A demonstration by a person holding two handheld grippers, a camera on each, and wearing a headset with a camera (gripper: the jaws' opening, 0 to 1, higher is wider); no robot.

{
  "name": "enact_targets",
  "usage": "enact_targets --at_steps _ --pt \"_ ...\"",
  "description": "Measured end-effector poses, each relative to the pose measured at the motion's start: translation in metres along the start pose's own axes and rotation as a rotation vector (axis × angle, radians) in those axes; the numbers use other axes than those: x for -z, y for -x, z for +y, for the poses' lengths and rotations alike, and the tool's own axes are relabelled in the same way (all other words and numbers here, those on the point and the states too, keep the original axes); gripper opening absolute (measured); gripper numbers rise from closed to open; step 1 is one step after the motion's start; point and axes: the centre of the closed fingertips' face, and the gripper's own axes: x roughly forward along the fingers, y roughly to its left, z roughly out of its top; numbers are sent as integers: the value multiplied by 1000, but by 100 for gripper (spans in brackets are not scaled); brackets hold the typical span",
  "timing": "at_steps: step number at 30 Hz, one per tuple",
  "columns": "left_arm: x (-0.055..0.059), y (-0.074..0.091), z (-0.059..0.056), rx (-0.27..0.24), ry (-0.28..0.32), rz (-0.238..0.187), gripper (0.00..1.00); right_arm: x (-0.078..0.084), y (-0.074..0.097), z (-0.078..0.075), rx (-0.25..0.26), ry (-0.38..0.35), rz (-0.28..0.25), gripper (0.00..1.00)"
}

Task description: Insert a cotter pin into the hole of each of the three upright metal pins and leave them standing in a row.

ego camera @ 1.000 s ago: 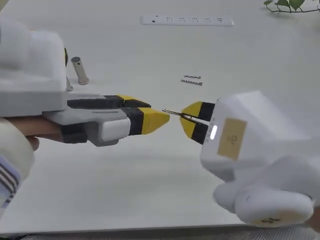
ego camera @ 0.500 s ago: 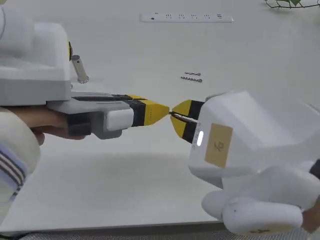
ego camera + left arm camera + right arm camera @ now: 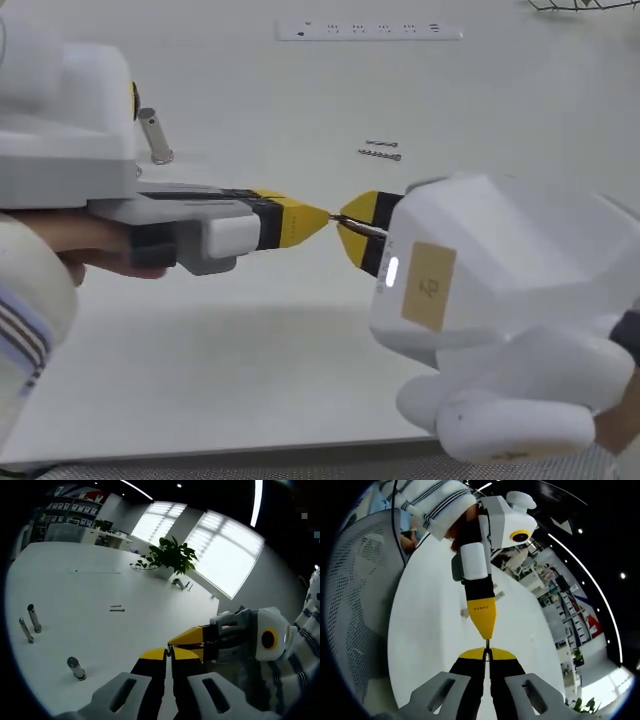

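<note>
Item: thin metal cotter pin [image 3: 362, 228], mid-frame above white desk [image 3: 300, 380], pinched in right claw [image 3: 343, 222]. Closed left claw [image 3: 325, 216] meets its end. Grey upright metal pin [image 3: 155, 135] stands upper left. Likely risk: misaligned claws knock the pin loose.

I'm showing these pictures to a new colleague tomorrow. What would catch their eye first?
First, two yellow-tipped grippers meeting nose to nose mid-frame in the head view: the left gripper and the right gripper, jaws shut, with a thin cotter pin pinched in the right one. Behind them on the white table, an upright metal pin stands at the left, and two spare cotter pins lie near the centre.
</note>
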Motion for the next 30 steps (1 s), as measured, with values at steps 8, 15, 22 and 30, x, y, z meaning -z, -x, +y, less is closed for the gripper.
enact_targets --at_steps 8,15,22,30 --pt "4 -1 -1 3 -73 18 1 0 1 3 -21 11 -11 2" --pt "3 -3 -4 1 -155 18 1 2 3 2 -25 18 -17 2" --pt "3 -2 -5 6 -202 25 0 1 4 2 -26 19 -26 3" --pt "-1 -2 -3 -2 -209 11 1 0 5 -3 -27 -4 -55 8"
